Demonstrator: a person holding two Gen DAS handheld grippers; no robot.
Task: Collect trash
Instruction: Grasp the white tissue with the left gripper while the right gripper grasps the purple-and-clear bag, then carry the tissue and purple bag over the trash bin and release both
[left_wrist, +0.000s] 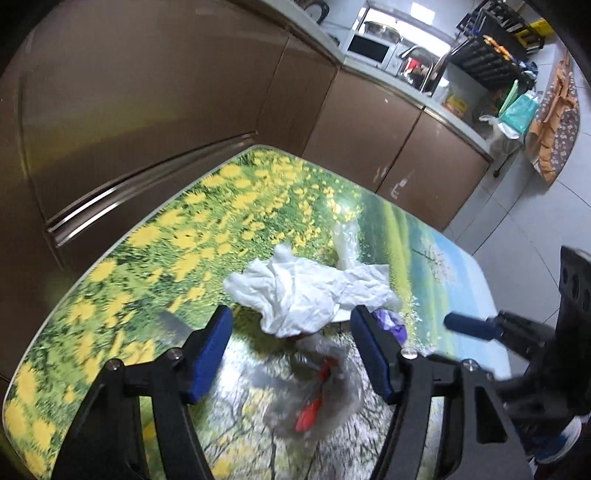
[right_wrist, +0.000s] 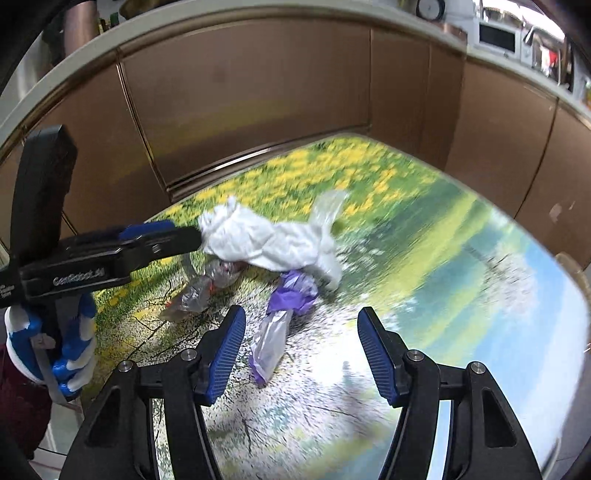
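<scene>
We are at the approach step of collecting the trash: nothing is lifted yet, and all the pieces lie together on the table (left_wrist: 110, 258) with its printed meadow top. We take the crumpled white tissue (left_wrist: 306, 291) as our landmark.

Our left gripper (left_wrist: 291, 354) hangs over the near side of the tissue, its fingers part open and empty. Between them, just nearer to us than the tissue, lies a clear plastic wrapper with red inside (left_wrist: 314, 395). Our right gripper (right_wrist: 301, 354) is also part open and holds nothing. The purple-and-clear wrapper (right_wrist: 280, 321) lies just nearer than the tissue and toward this gripper's left finger, not centred in the gap. A twist of clear film (left_wrist: 345, 240) sits against the far side of the tissue.

For the next move we judge that each gripper must sink to the table and centre on one piece before closing. The wrappers are thin and slippery, so the pads would need to catch a bunched part.

Both views are smeared by motion, so the wrappers' print and edges are hard to read. We cannot tell what lies under the tissue. No bin or bag for the trash shows in either view.
</scene>
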